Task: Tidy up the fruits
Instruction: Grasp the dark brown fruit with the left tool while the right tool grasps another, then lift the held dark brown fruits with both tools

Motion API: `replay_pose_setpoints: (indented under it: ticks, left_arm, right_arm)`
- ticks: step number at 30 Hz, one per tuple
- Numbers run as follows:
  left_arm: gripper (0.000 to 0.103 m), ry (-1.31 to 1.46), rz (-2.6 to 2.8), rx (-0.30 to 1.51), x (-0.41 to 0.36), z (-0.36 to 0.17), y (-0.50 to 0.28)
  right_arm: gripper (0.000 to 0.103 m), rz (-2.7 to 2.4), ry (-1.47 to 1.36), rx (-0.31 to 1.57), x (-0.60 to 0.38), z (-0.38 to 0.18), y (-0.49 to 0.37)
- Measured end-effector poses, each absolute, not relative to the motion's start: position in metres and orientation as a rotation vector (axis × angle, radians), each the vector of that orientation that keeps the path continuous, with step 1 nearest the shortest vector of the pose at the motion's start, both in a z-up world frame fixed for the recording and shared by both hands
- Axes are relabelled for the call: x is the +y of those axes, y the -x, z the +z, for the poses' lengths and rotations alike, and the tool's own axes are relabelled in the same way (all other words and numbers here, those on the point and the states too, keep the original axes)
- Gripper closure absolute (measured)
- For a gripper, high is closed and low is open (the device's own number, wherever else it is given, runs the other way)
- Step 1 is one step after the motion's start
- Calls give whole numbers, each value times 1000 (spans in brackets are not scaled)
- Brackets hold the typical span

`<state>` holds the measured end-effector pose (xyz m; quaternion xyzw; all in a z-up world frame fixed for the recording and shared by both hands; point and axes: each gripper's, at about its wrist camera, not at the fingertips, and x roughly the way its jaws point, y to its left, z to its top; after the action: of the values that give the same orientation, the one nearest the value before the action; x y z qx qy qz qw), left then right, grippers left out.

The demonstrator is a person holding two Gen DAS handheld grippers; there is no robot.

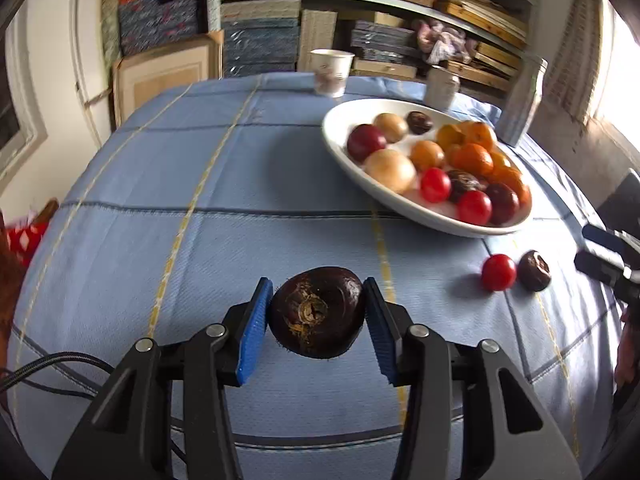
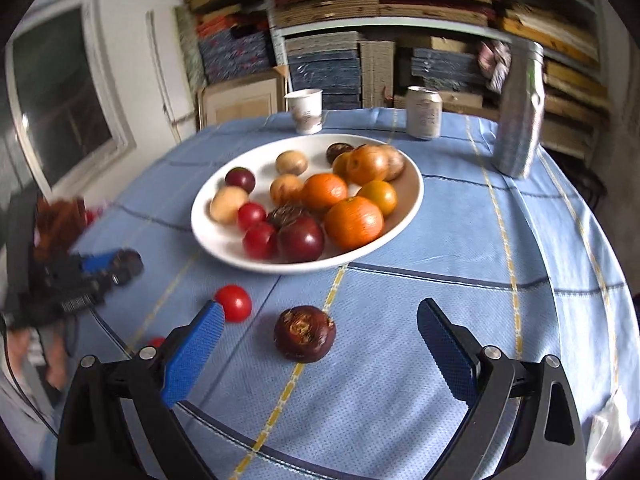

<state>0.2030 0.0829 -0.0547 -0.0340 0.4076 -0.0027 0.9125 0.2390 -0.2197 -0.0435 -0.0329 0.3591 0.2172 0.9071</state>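
Left gripper (image 1: pixel 318 316) clamped on a dark water chestnut (image 1: pixel 316 312), blue pads pressing both sides, held over the blue checked tabletop (image 1: pixel 248 168). Right gripper (image 2: pixel 320 344) spread wide, nothing held; second water chestnut (image 2: pixel 305 333) lies on the cloth between its fingers, touching neither. Cherry tomato (image 2: pixel 234 303) just beside its left pad. Beyond, the white plate (image 2: pixel 208 236) piled with oranges, tomatoes, plums. Open cloth left of the plate; paper cup (image 2: pixel 305 110), can (image 2: pixel 424 112) and silver bottle (image 2: pixel 518 116) line the far edge.
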Motion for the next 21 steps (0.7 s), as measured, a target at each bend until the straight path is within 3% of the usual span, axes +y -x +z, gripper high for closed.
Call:
replay_pose_setpoints:
  ticks: [6, 15, 21]
  left_arm:
    - [57, 76, -37, 838, 78, -55, -200]
    - [57, 79, -67, 857, 70, -59, -202]
    - [57, 76, -61, 840, 68, -56, -200]
  right_arm:
    - [16, 457, 93, 776, -213, -55, -243]
    - [54, 479, 126, 857, -201, -73, -250]
    - [55, 481, 125, 877, -200, -80, -253]
